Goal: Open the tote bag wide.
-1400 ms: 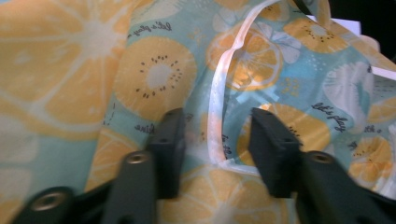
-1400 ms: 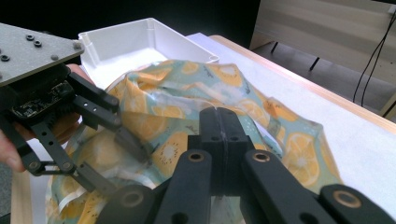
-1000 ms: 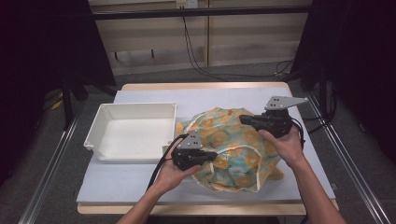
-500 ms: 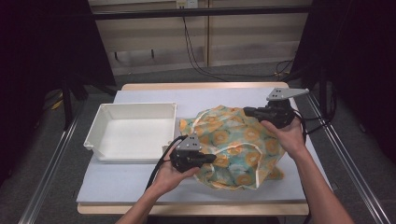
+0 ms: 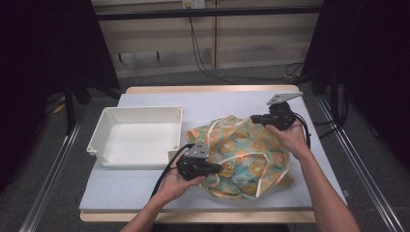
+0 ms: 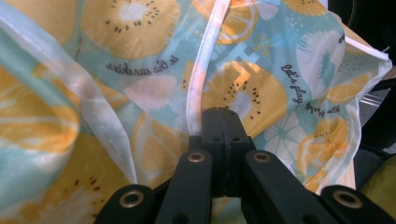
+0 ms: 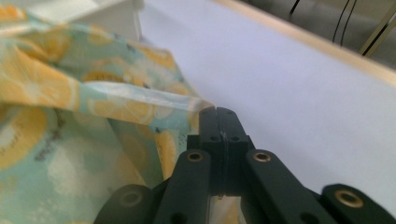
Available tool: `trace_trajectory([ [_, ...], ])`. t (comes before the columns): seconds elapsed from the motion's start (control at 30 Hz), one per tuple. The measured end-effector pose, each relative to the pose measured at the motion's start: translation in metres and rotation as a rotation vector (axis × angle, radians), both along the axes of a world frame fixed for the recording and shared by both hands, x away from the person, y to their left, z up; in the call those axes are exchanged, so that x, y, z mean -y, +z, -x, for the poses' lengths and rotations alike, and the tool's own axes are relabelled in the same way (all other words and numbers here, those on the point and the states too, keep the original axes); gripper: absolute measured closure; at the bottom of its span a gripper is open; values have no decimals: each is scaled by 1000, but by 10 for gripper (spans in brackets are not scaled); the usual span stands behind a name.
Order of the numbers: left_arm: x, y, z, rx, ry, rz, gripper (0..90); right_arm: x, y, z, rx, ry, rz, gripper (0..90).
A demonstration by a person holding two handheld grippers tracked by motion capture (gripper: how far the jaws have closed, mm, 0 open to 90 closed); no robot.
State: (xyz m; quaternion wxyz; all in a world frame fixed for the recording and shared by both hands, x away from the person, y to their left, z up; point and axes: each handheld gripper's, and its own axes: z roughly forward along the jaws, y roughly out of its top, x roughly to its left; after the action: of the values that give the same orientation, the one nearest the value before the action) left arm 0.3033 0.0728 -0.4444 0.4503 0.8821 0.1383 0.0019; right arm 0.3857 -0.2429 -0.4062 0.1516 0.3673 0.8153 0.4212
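Both tongs are pinching the fruit-print cloth (image 5: 241, 152): the left tongs (image 6: 219, 116) are gripping beside its white trim, the right tongs (image 7: 218, 116) its far edge. Thin and limp, it is sagging on the worktop (image 5: 227, 99) beside a white tray (image 5: 140, 112); hems likely offer the surest hold.

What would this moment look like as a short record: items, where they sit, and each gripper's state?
surface: table with pale cover
cloth: fruit-print cloth, bunched, right of centre
tray: white tray, left of cloth, nothing in it
left gripper: left gripper, shut on cloth's near edge
right gripper: right gripper, shut on cloth's far edge
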Motion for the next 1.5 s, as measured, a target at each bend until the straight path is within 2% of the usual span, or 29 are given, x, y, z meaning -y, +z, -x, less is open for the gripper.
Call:
trace_trajectory([
  [0.07,0,0,1,-4,3,3,900,-3,-8,1,-24,10,48,851],
  [0.1,-1,0,1,-8,0,1,900,-4,-11,1,-31,13,62,800],
  [0.13,-1,0,1,-8,0,1,900,-4,-11,1,-31,13,62,800],
  [0.17,-1,1,0,-8,-11,10,900,-4,-12,4,-49,13,68,717],
  [0.2,-1,1,1,-17,-10,40,900,-4,-11,6,-45,18,65,677],
  [0.27,-2,3,0,-17,-15,59,900,-1,-5,11,-20,6,59,622],
  [0.4,-4,13,2,-19,-15,117,879,8,11,21,25,2,-13,552],
  [0.47,-2,19,3,-11,-18,130,856,12,19,28,40,15,-49,562],
  [0.57,1,26,3,4,-20,135,826,10,29,41,56,55,-58,574],
  [0.63,4,31,2,8,-17,144,799,8,34,49,69,82,-49,640],
  [0.7,6,35,0,18,-11,151,784,6,38,58,80,101,-65,665],
  [0.83,11,34,-6,14,8,142,729,2,40,72,83,142,-85,691],
  [0.93,12,26,-10,0,26,144,717,-4,35,79,61,182,-79,700],
  [1.0,12,20,-12,-3,37,121,715,-7,26,83,36,195,-61,666],
  [1.1,9,15,-14,-16,52,120,698,-9,10,87,10,207,-46,612],
  [1.2,7,13,-16,-19,63,117,692,-12,-1,93,1,216,-26,561],
  [1.3,6,13,-17,-21,68,116,690,-13,-6,95,12,198,2,546],
  [1.33,6,13,-17,-20,68,117,689,-13,-7,95,19,193,12,575],
  [1.43,7,12,-17,-20,61,119,681,-12,-9,91,5,194,8,734],
  [1.47,7,12,-17,-20,61,119,677,-12,-9,91,5,194,8,734],
  [1.5,7,13,-17,-16,65,116,666,-13,-9,90,6,203,13,884],
])
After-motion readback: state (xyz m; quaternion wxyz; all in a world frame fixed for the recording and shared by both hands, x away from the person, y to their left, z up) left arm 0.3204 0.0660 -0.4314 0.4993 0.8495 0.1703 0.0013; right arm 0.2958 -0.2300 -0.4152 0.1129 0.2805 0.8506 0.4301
